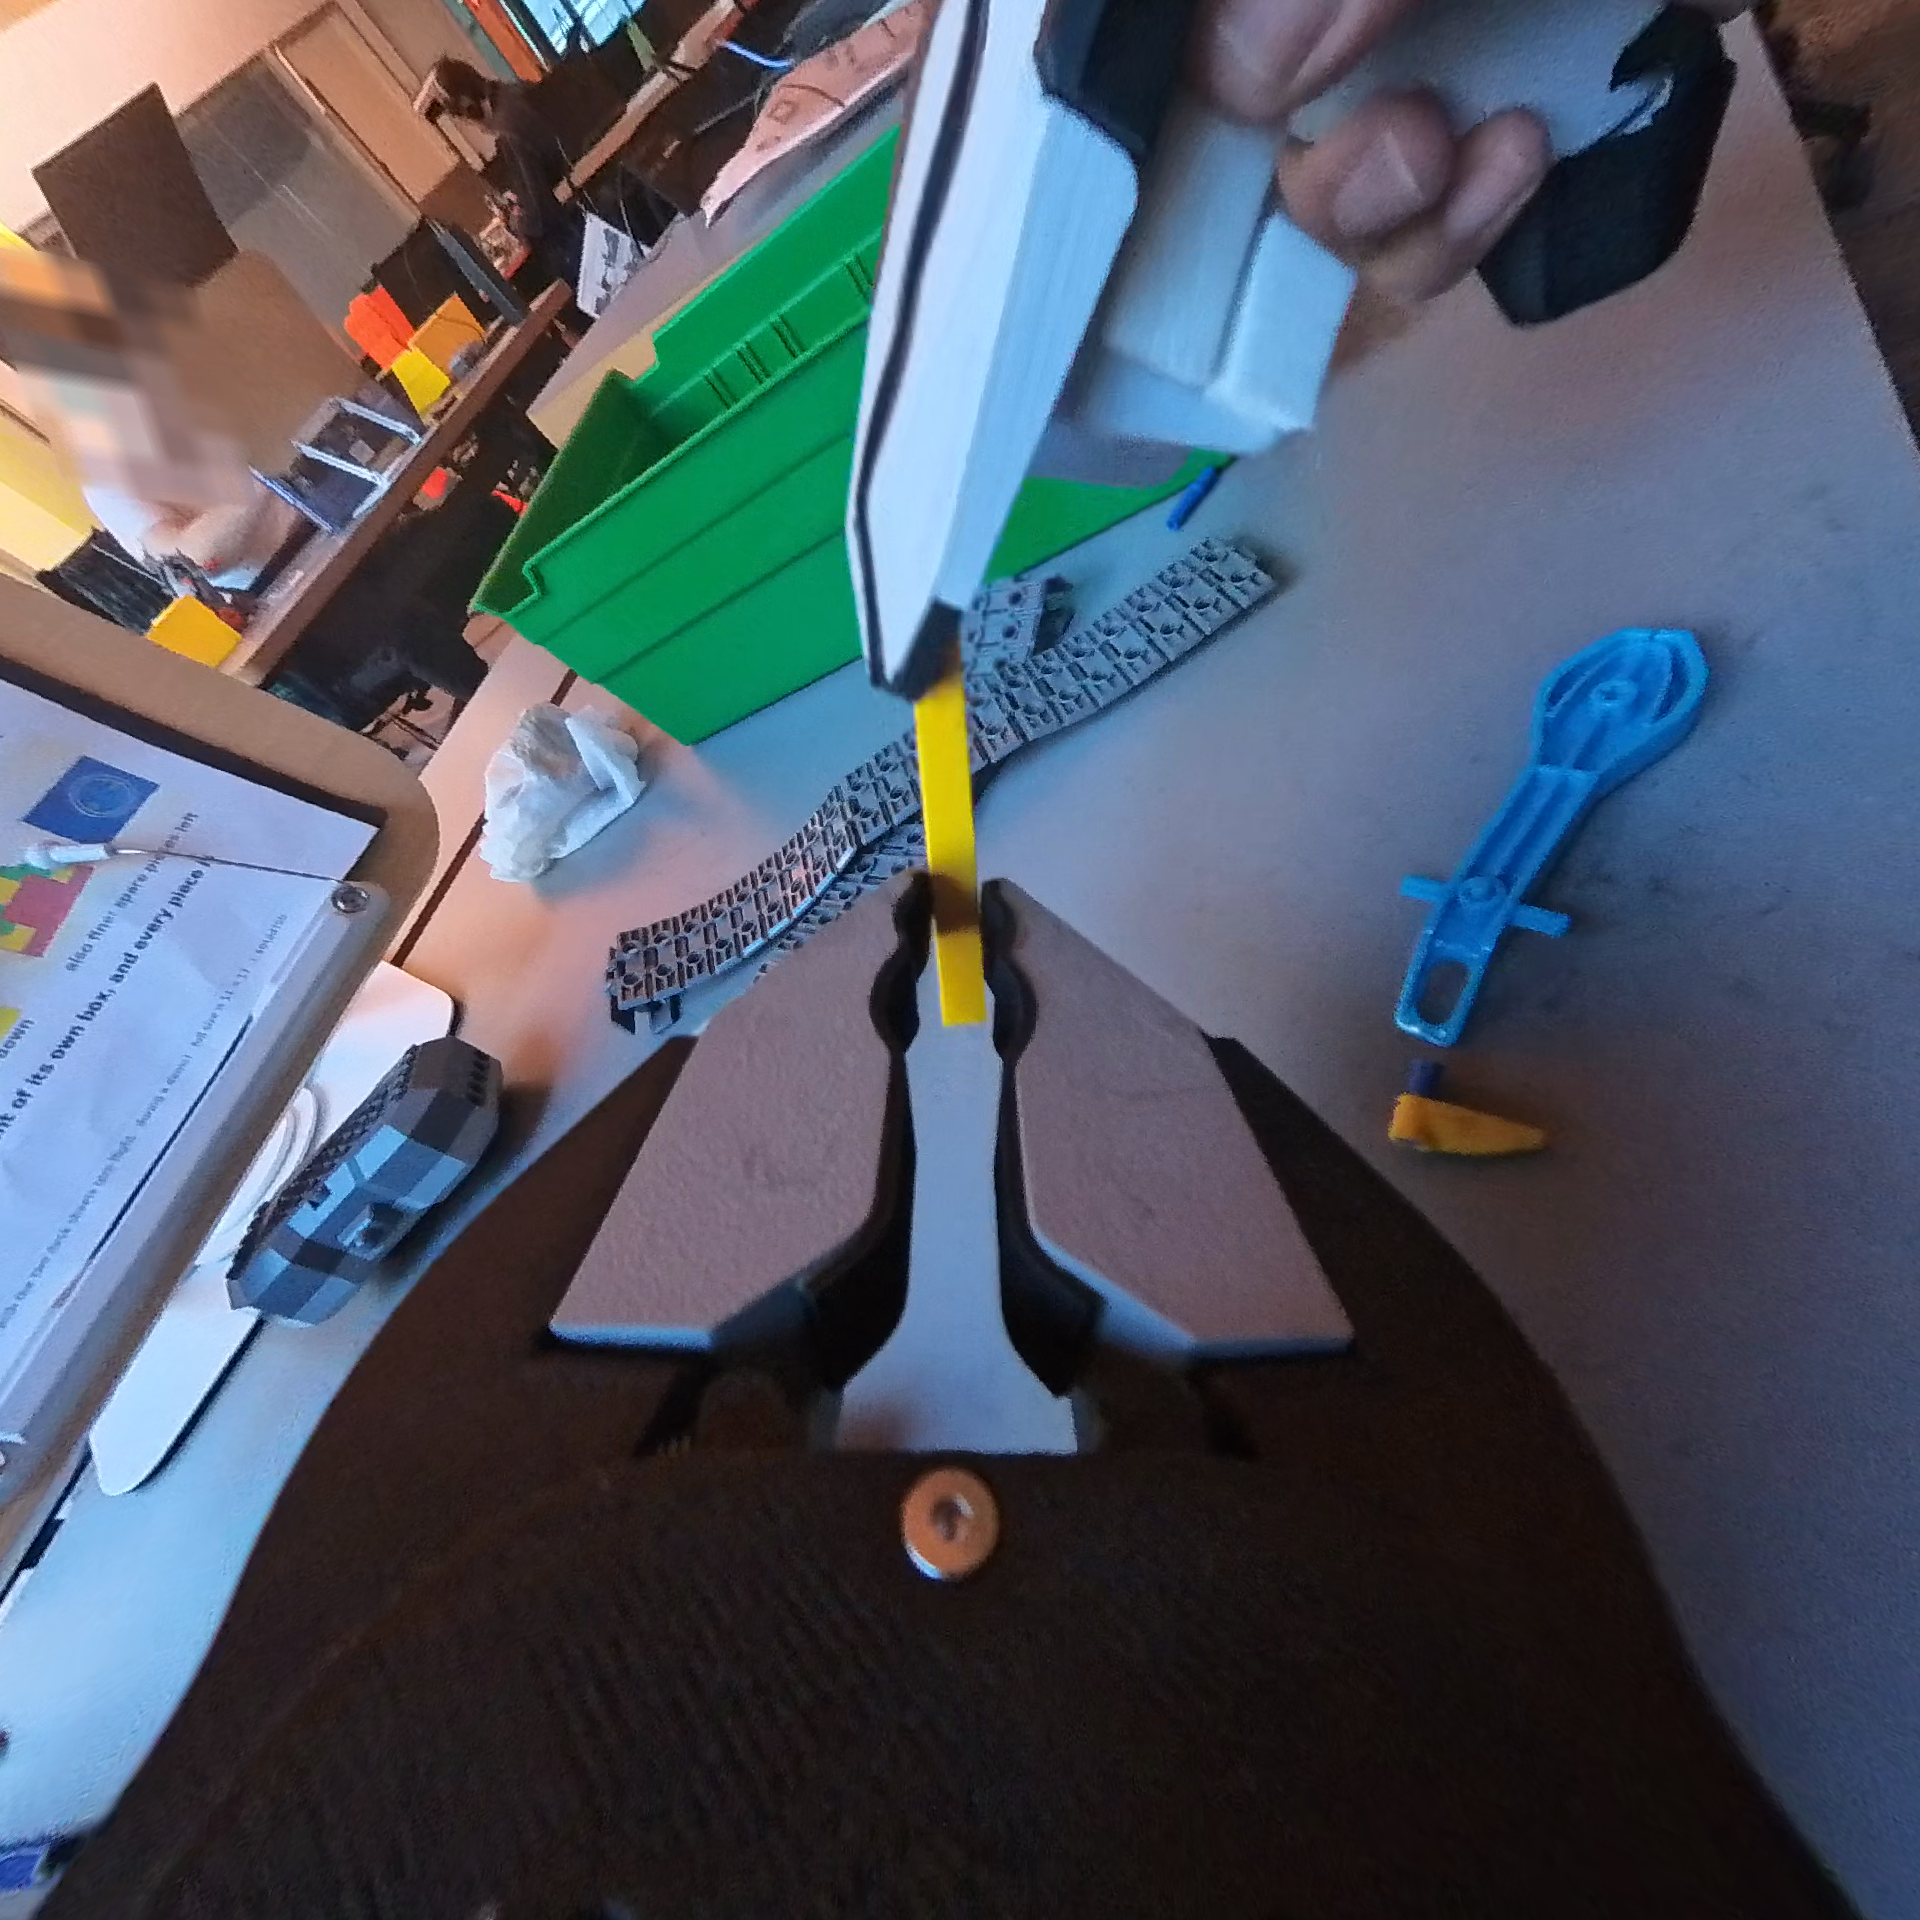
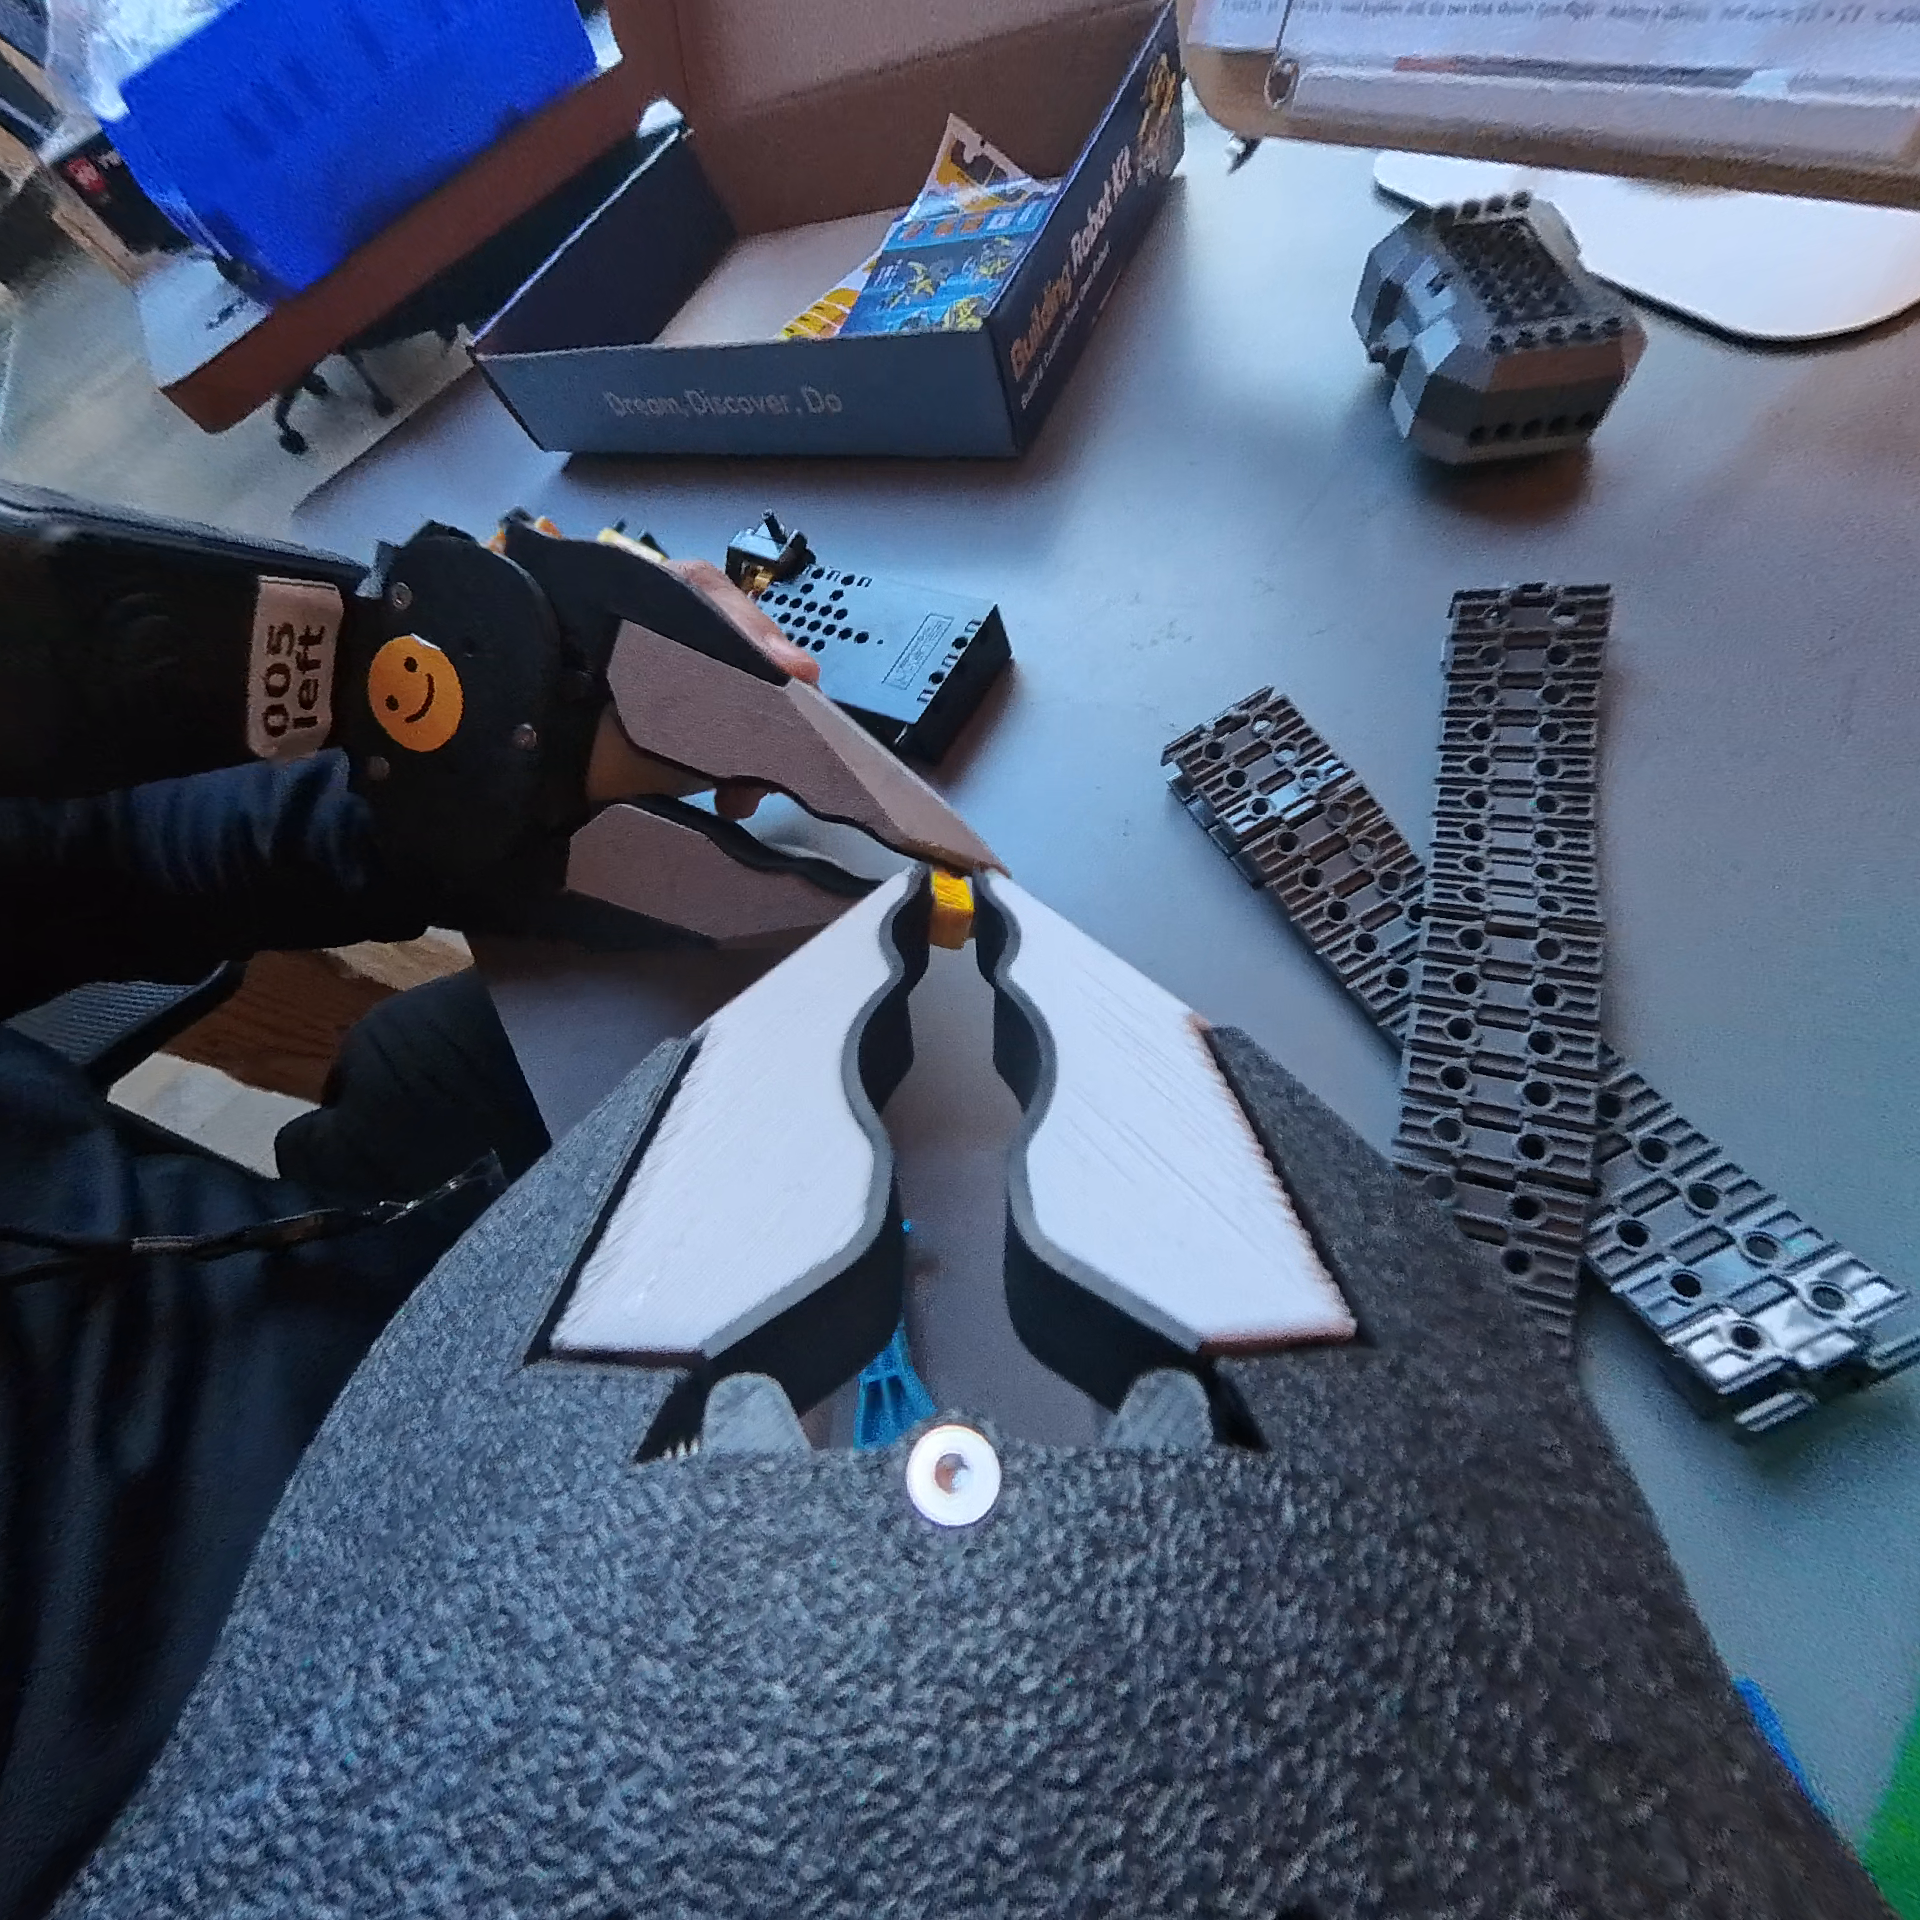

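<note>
My left gripper (image 1: pixel 953 896) is shut on a thin yellow plastic strip (image 1: pixel 948 800), held above the table. The strip's far end is pinched by my right gripper (image 1: pixel 925 649), which reaches in from above. In the right wrist view my right gripper (image 2: pixel 951 883) is shut on the yellow piece (image 2: pixel 950 912), seen end-on. The left gripper (image 2: pixel 914 844) comes in from the left and meets it tip to tip. Grey tread strips (image 1: pixel 1039 686) lie on the table behind and also show in the right wrist view (image 2: pixel 1507 935).
A green bin (image 1: pixel 707 499), crumpled white paper (image 1: pixel 556 790), a blue plastic tool (image 1: pixel 1538 810) and a small yellow and blue part (image 1: pixel 1455 1127) lie around. A grey brick block (image 2: pixel 1496 322), a black perforated box (image 2: pixel 894 644) and an open dark-blue cardboard box (image 2: pixel 831 343) sit farther off. My two grippers' fingertips are within a few centimetres of each other.
</note>
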`<state>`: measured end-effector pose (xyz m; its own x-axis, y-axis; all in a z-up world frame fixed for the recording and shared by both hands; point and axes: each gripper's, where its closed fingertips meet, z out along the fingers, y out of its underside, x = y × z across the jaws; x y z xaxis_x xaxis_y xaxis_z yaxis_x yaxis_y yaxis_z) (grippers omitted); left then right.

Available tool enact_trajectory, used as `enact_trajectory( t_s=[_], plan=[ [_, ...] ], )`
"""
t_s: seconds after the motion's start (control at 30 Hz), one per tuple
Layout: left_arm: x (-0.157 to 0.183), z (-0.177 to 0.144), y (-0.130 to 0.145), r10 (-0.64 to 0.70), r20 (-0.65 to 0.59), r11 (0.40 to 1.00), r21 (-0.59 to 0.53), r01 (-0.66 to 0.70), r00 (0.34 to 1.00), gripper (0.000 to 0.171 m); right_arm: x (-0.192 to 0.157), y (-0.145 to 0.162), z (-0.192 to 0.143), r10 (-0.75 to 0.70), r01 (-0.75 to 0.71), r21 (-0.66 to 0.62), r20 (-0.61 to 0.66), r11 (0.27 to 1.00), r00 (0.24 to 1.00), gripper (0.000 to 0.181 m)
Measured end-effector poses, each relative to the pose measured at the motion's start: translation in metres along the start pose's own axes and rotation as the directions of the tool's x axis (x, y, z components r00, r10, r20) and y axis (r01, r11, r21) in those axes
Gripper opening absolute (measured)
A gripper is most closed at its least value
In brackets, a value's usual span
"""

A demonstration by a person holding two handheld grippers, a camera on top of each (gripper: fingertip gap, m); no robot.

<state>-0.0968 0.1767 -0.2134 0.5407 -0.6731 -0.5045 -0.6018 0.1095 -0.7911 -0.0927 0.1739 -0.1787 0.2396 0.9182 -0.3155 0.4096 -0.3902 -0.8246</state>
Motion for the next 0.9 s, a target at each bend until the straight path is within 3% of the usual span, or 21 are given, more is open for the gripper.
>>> enact_trajectory(
  t_s=[0.2,0.33,0.43,0.5,0.6,0.77,0.9],
  plan=[
    [0.000,0.001,0.002,-0.046,-0.018,0.999,-0.003,0.046,0.999,0.011,0.021,-0.030,-0.037,-0.027,0.033,0.066,-0.100,0.997,0.995,0.004],
    [-0.002,0.002,0.003,-0.088,-0.029,0.996,0.001,0.088,0.996,0.011,0.058,-0.070,-0.093,-0.095,0.134,0.113,-0.295,0.985,0.951,0.003],
    [-0.001,0.003,0.004,-0.091,-0.035,0.996,-0.006,0.091,0.995,0.011,0.109,-0.100,-0.153,-0.130,0.225,0.123,-0.521,0.966,0.844,0.004],
    [-0.002,0.003,0.004,-0.098,-0.034,0.995,-0.002,0.098,0.995,0.013,0.139,-0.098,-0.175,-0.109,0.184,0.074,-0.578,0.980,0.809,0.004],
    [-0.005,0.001,0.003,-0.131,-0.034,0.991,0.012,0.131,0.991,0.018,0.160,-0.090,-0.187,-0.047,0.079,0.027,-0.590,0.997,0.806,0.027],
    [-0.009,-0.001,-0.002,-0.183,-0.035,0.982,0.045,0.184,0.983,0.027,0.126,-0.114,-0.201,-0.148,0.228,0.045,-0.635,0.973,0.758,0.026],
    [-0.014,-0.004,-0.004,-0.209,-0.033,0.975,0.066,0.211,0.977,0.029,0.060,-0.072,-0.151,-0.213,0.229,-0.007,-0.399,0.973,0.892,0.033]
  ],
)
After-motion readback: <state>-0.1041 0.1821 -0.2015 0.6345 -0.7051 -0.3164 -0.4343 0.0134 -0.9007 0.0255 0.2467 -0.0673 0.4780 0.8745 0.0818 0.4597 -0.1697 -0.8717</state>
